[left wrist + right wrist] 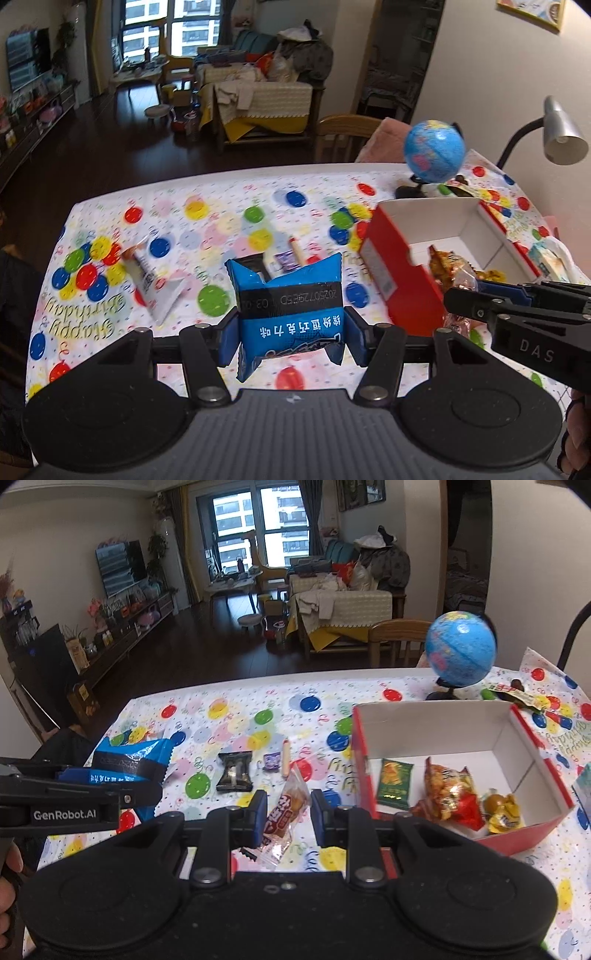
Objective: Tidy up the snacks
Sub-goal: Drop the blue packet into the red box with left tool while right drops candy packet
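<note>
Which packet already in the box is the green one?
The green packet leaning against the red box's left inner wall; the red-orange bag and gold-wrapped snack lie to its right.

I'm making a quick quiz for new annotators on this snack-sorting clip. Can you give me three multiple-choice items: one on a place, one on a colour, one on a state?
1. Where does the globe stand?
A. inside the box
B. on the table beyond the box
C. on the floor

2. What colour is the packet in the left gripper?
A. blue
B. green
C. yellow

3. What is the right gripper doing?
A. hanging open and empty
B. pinching a clear-wrapped snack
C. gripping the box wall

Answers:
1 B, its black stand sits on the tablecloth behind the red box.
2 A, the wrapper is blue with a black band.
3 B, the clear-wrapped snack sits between its fingers.
</note>
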### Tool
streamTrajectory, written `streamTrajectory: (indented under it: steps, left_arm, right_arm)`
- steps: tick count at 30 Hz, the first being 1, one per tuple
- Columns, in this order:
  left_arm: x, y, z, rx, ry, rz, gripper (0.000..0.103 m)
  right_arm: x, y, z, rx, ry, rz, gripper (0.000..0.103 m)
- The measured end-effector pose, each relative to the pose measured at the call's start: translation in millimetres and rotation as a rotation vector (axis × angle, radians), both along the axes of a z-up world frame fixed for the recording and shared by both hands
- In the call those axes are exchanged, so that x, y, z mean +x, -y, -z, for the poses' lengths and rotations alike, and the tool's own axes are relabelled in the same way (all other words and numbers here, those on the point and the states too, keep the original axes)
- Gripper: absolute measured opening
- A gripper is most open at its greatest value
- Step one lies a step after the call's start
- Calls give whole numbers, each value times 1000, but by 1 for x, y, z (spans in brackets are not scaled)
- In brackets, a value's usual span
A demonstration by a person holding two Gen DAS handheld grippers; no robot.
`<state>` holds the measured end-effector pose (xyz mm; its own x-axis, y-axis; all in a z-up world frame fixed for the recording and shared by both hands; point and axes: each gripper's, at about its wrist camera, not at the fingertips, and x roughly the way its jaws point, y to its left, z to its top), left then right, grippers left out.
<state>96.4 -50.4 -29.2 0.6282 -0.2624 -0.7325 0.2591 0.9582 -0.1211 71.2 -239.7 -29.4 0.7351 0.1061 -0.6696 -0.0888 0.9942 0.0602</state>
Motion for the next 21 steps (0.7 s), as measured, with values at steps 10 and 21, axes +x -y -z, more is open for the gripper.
streamTrajectory:
  steps: [10, 21]
  left_arm:
    - [-1, 75, -13, 13, 31, 13, 57]
    - [16, 158, -7, 42, 22, 33, 57]
  right_arm:
    - [3, 69, -6, 24, 5, -8, 23]
    - [16, 141, -4, 13, 4, -10, 23]
